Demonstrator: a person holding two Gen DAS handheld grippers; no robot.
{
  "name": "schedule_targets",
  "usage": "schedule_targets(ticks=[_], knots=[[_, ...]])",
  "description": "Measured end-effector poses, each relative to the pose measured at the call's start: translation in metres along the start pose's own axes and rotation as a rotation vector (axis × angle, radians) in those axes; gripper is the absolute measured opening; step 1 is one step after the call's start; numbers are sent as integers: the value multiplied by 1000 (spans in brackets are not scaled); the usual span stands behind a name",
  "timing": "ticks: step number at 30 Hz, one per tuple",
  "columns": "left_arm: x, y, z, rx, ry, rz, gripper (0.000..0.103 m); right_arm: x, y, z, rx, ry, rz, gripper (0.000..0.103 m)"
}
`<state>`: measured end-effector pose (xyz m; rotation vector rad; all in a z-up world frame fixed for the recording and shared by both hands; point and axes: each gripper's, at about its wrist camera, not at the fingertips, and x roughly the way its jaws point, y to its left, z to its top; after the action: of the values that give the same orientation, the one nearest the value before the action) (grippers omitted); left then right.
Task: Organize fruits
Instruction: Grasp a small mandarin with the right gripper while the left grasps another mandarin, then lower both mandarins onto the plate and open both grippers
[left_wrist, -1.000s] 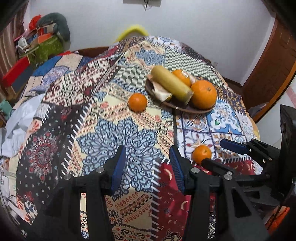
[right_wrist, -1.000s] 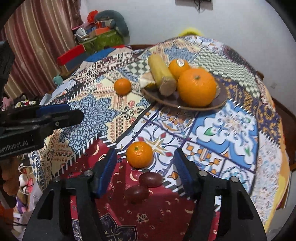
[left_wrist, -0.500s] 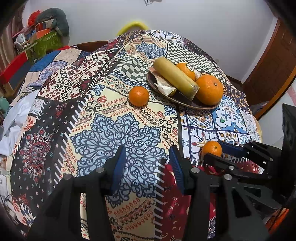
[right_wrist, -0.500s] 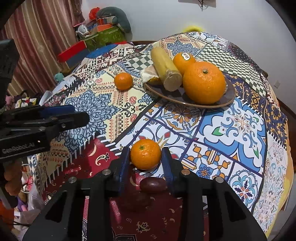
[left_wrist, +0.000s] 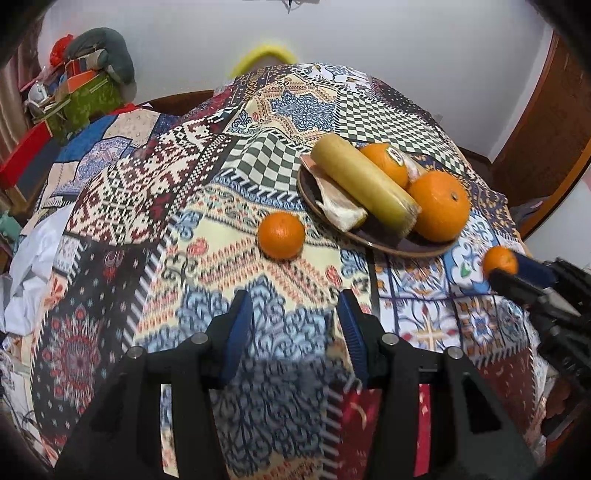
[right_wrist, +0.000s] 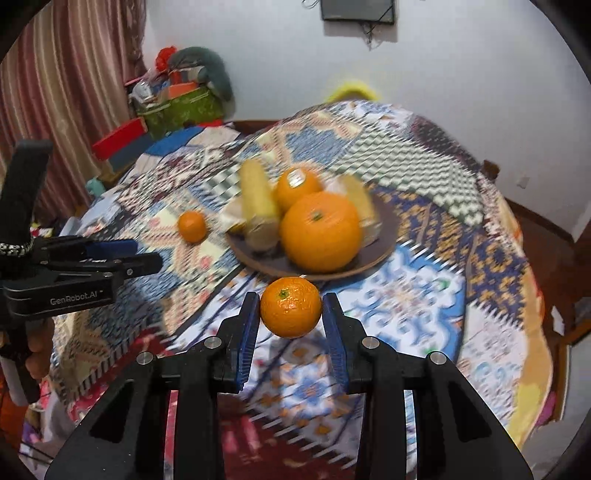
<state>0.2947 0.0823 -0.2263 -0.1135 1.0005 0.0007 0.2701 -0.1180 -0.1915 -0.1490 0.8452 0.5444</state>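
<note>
Right gripper (right_wrist: 290, 314): jaws clamped on a small mandarin (right_wrist: 290, 307), held above the patterned tablecloth (right_wrist: 406, 306), just short of the brown plate (right_wrist: 384, 243).

Left gripper (left_wrist: 293, 325): jaws partly apart, nothing between them, over the cloth. Its side shows in the right wrist view, marked "GenRobot.AI" in white; fingers of the person's hand (right_wrist: 37, 343) wrap the handle below.

Second small mandarin (left_wrist: 281, 235) sits loose on the cloth, just beside the plate's left rim, beyond the left gripper.

On the plate: a large orange (right_wrist: 320, 232) at the front, a smaller orange (right_wrist: 297, 186) behind it with a sticker, text unreadable, and a long yellow cut fruit (left_wrist: 364, 188) lying across.

Only the left wrist view is sharp enough to show a pale peel piece (left_wrist: 338, 206) on the plate and a wooden door (left_wrist: 543, 122) at right. Only the right wrist view shows a striped curtain (right_wrist: 66, 103) and a dark wall-mounted box (right_wrist: 356, 10). Both show the cluttered green box (right_wrist: 184, 109) in the far corner.
</note>
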Motion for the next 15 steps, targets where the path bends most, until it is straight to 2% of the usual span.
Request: schedule_targets(ticks=[7, 15], knots=[[28, 4, 25, 7, 12, 15, 48, 2, -33, 10, 61, -32, -35, 32], [53, 11, 33, 6, 13, 39, 48, 14, -61, 16, 105, -30, -61, 32]])
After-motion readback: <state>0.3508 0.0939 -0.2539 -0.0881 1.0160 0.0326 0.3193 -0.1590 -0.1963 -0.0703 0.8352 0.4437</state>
